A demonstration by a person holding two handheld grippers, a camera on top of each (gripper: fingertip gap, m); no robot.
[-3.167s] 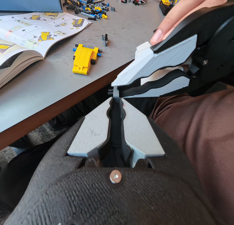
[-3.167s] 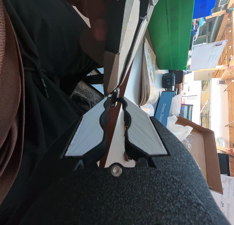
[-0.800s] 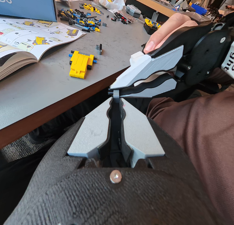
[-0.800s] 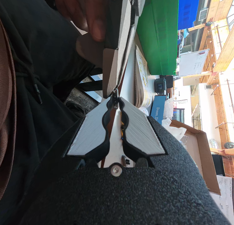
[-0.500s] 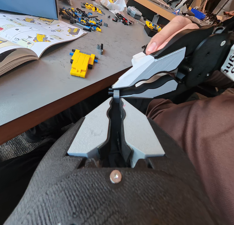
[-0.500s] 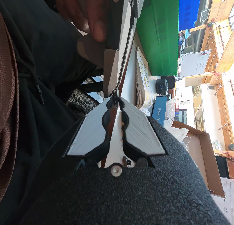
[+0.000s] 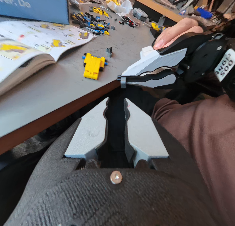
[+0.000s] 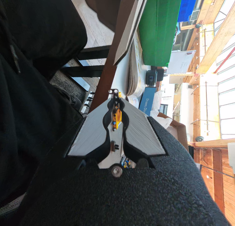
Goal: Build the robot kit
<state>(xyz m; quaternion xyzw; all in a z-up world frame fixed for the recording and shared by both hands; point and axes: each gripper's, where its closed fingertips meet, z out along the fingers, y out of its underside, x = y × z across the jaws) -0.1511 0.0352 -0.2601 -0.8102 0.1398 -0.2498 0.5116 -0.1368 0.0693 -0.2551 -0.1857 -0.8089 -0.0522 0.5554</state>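
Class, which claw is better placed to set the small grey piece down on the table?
Right. The right claw is shut on the grey piece at the table edge; the left claw is open and empty.

Table top (image 7: 53, 87) is seen as matt grey, edged in reddish brown. A bright yellow block assembly (image 7: 93, 66) with blue and black pins is noted on it. The open booklet (image 7: 42, 40) is white with yellow figures; the box (image 7: 34, 7) far left is blue. Gripper fingers (image 7: 89, 132) are pale grey, lined black. A small grey piece (image 7: 123, 82) with black pin is recorded. The sleeve (image 7: 198, 137) is brown.
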